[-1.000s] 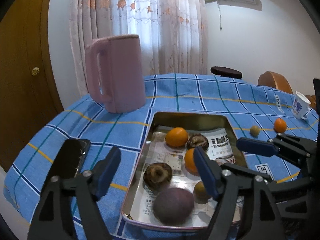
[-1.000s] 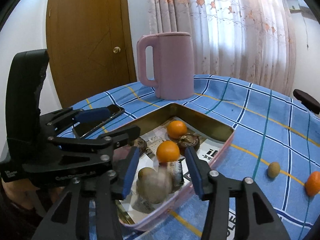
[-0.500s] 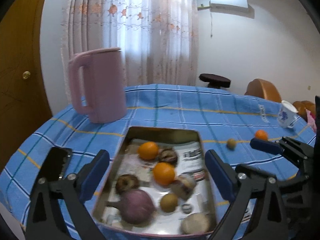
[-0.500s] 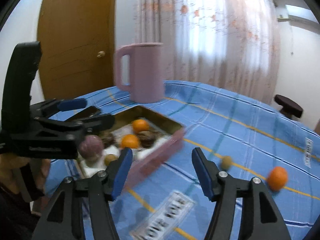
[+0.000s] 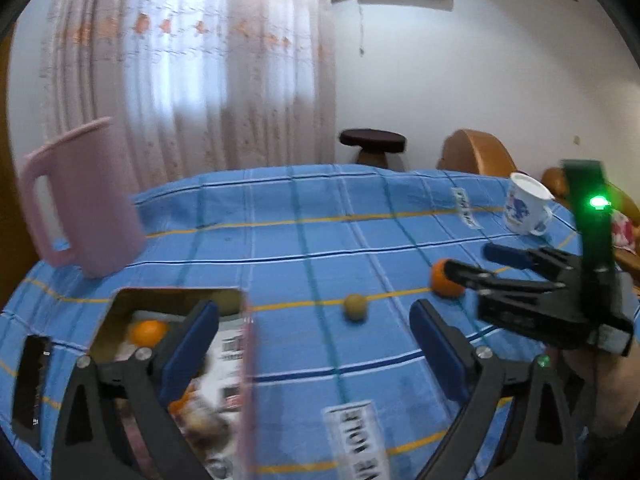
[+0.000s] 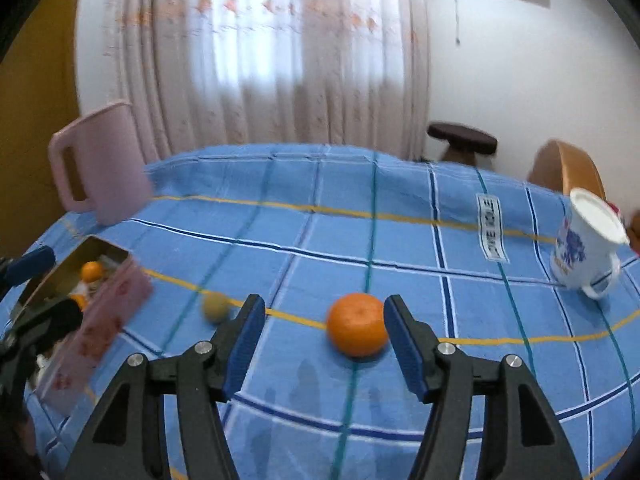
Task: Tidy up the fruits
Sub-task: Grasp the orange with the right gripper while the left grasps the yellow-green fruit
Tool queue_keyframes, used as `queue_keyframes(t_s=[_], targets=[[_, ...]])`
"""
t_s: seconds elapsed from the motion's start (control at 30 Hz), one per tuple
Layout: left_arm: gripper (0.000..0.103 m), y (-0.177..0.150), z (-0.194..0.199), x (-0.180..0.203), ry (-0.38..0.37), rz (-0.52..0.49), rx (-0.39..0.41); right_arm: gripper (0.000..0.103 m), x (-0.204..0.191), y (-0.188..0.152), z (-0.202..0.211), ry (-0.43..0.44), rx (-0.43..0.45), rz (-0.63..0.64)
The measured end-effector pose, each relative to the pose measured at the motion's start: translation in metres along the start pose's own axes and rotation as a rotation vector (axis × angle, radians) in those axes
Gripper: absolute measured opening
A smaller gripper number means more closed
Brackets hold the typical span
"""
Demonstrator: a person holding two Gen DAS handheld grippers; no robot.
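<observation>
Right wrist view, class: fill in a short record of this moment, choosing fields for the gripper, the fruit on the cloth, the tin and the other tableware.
right gripper: open, fingers either side of the orange, not closed on it
orange: on the blue checked tablecloth
small green fruit: on the cloth, left of the orange
tin: far left, holds fruit
pink jug: upright, back left
white mug: tilted, right

Tablecloth label (image 6: 491, 227) lettering (blurred, unreadable)
</observation>
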State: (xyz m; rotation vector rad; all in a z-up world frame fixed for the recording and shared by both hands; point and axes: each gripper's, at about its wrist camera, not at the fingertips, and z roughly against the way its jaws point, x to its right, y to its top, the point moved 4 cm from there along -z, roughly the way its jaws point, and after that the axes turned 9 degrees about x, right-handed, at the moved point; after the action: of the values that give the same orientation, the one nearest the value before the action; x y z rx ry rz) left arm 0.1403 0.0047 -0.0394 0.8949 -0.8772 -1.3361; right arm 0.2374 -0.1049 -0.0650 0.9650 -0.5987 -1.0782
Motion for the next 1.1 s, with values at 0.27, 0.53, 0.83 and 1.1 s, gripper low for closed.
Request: queue_keyframes(t_s=[0.27, 0.53, 0.83, 1.1], targets=[[0.098, -0.007, -0.046, 0.012, 0.019, 0.003, -0.090, 0.063, 0.015, -0.012, -0.039, -0.013, -0.115, -0.036], [0.088, -0.018, -0.071, 0.025, 0.004, -0.026, -0.162, 0.050, 0.023, -0.018, -0.046, 0.017, -0.159, -0.069], [0.058, -0.031, -0.103, 0.029, -0.054, 0.013, -0.281, 0.050, 0.023, -0.024, -0.018, 0.082, -0.097, -0.113], [0.042, -0.032, -0.120, 0.028, -0.037, 0.033, -0.303, 0.050, 0.011, -0.021, -0.013, 0.118, -0.070, -0.064]])
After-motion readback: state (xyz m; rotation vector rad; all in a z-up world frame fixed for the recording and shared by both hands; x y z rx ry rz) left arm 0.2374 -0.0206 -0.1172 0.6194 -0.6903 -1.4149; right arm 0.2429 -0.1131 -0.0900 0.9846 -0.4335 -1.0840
